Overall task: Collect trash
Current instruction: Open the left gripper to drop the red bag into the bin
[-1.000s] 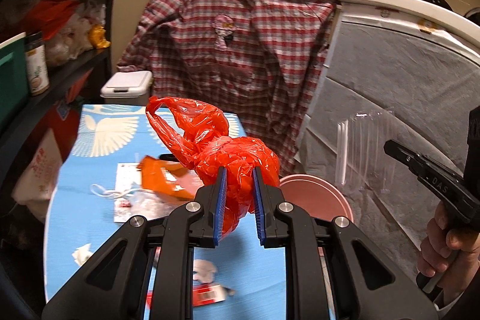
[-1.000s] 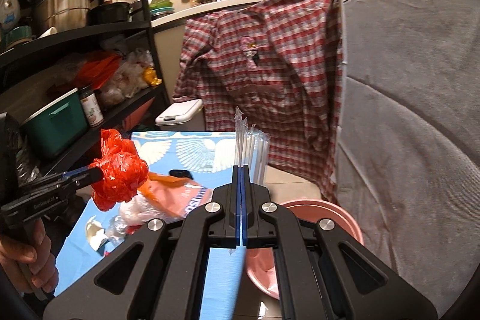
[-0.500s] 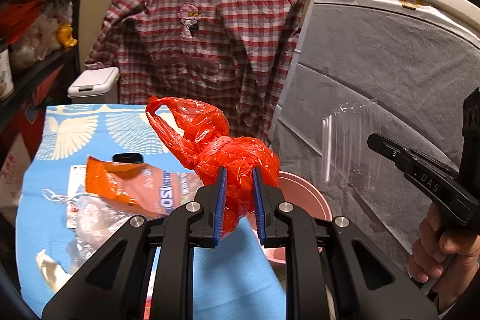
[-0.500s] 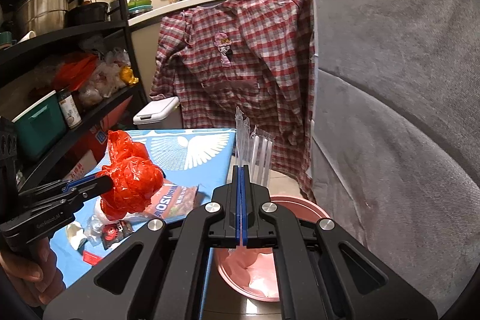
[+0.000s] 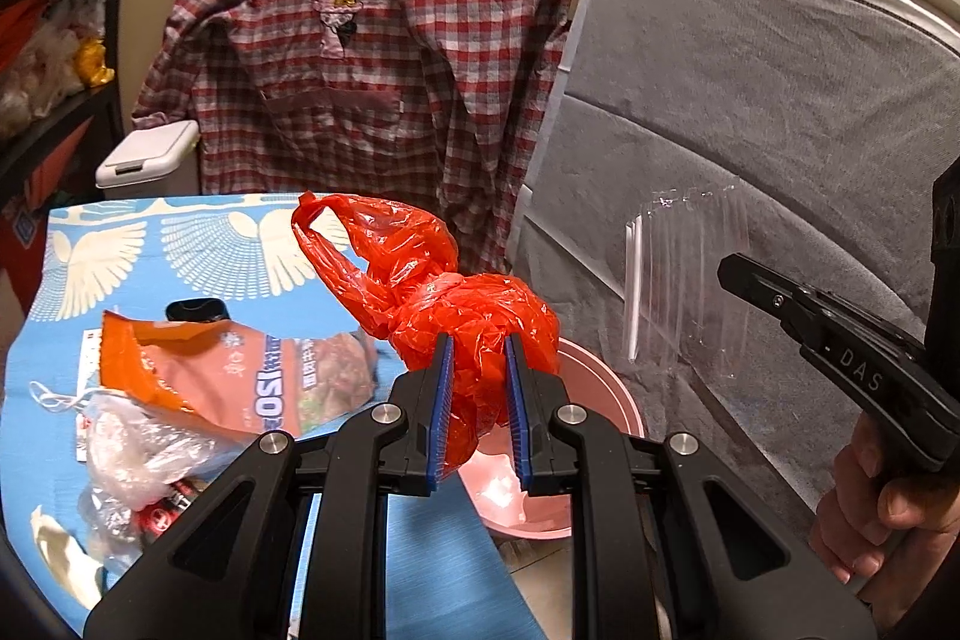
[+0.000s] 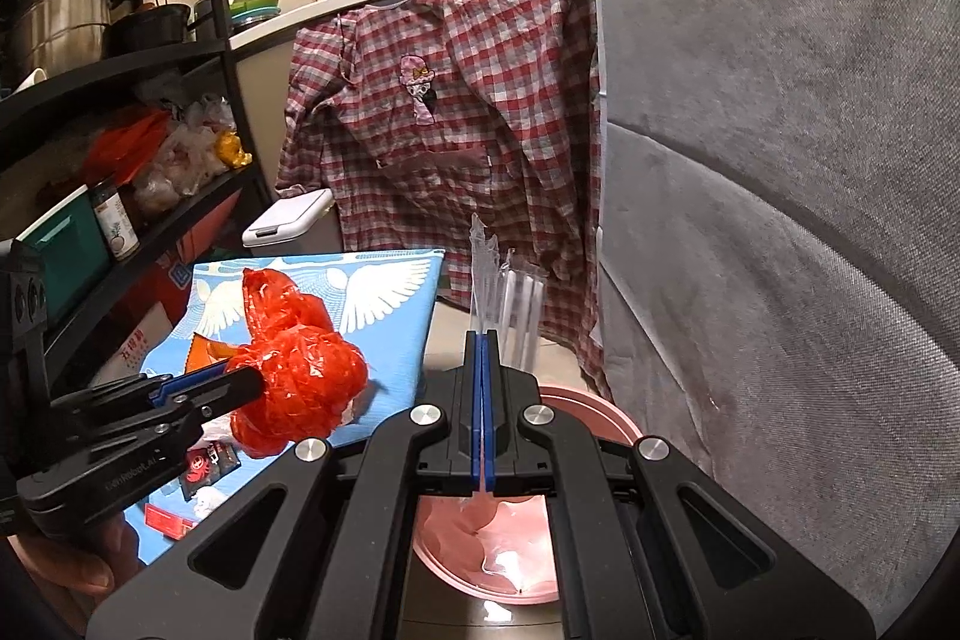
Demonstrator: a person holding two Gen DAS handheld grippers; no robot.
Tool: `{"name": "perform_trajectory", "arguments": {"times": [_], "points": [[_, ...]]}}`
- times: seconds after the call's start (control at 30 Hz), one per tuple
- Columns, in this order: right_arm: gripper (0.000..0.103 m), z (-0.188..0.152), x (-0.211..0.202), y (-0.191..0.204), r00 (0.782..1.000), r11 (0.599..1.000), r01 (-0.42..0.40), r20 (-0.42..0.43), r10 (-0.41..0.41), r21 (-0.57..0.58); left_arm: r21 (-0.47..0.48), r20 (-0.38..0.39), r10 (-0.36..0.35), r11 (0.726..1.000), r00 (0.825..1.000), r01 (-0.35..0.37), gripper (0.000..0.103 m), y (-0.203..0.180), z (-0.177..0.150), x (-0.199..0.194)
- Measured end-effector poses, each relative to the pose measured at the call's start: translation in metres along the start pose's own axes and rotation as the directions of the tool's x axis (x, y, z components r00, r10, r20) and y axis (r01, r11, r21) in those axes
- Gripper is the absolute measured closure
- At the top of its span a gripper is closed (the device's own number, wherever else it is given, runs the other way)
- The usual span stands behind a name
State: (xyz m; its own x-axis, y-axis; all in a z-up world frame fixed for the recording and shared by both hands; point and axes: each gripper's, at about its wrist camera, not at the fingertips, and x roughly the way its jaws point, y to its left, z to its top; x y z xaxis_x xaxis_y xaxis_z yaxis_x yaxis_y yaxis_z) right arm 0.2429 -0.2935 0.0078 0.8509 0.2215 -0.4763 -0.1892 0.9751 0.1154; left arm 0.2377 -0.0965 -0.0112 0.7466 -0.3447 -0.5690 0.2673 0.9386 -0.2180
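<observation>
Pinching the red bag (image 5: 474,334), our left gripper (image 5: 477,370) hangs above the pink bin (image 5: 600,388). Our right gripper (image 6: 482,376) clamps a clear wrapper (image 6: 510,298).

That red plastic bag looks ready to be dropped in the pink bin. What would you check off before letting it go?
1. Left gripper holding the red bag firmly: ok, both pads pinch the knotted bundle.
2. Bag over the pink bin: cannot tell; it appears near the bin's table-side rim, maybe not centred.
3. Bin open and has room: ok, only a pale liner shows inside.
4. Right gripper holding the clear straw packet securely: ok, shut on it.
5. Grippers apart from each other: ok, a gap shows between them.
6. Trash left on the blue table: not ok, the orange snack bag and wrappers remain.
</observation>
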Motion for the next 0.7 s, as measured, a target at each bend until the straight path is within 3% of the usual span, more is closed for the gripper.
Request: {"name": "perform_trajectory", "arguments": {"times": [0.4, 0.53, 0.57, 0.6, 0.67, 0.7], "points": [[0.102, -0.001, 0.003, -0.010, 1.000, 1.000, 0.010, -0.005, -0.010, 0.025, 0.010, -0.028, -0.023, 1.000, 0.999, 0.023, 0.086, -0.012, 0.002, 0.018], [0.098, -0.001, 0.005, -0.012, 1.000, 0.999, 0.022, -0.009, -0.022, 0.032, 0.004, -0.038, -0.025, 1.000, 0.999, 0.025, 0.078, -0.015, 0.003, 0.023], [0.095, -0.001, 0.005, -0.013, 1.000, 0.999, 0.026, -0.013, -0.026, 0.034, 0.001, -0.035, -0.022, 1.000, 0.999, 0.022, 0.072, -0.014, 0.004, 0.023], [0.091, -0.001, 0.005, -0.014, 0.999, 0.999, 0.030, -0.014, -0.029, 0.039, -0.007, -0.028, -0.020, 1.000, 0.999, 0.020, 0.072, -0.012, 0.005, 0.022], [0.070, -0.001, 0.004, -0.016, 0.999, 0.998, 0.040, -0.007, -0.040, 0.044, -0.017, -0.021, -0.022, 1.000, 1.000, 0.021, 0.072, -0.010, 0.006, 0.021], [0.069, 0.000, 0.003, -0.016, 0.999, 0.998, 0.045, -0.002, -0.045, 0.044, -0.024, -0.017, -0.023, 0.999, 1.000, 0.023, 0.072, -0.008, 0.007, 0.019]]}}
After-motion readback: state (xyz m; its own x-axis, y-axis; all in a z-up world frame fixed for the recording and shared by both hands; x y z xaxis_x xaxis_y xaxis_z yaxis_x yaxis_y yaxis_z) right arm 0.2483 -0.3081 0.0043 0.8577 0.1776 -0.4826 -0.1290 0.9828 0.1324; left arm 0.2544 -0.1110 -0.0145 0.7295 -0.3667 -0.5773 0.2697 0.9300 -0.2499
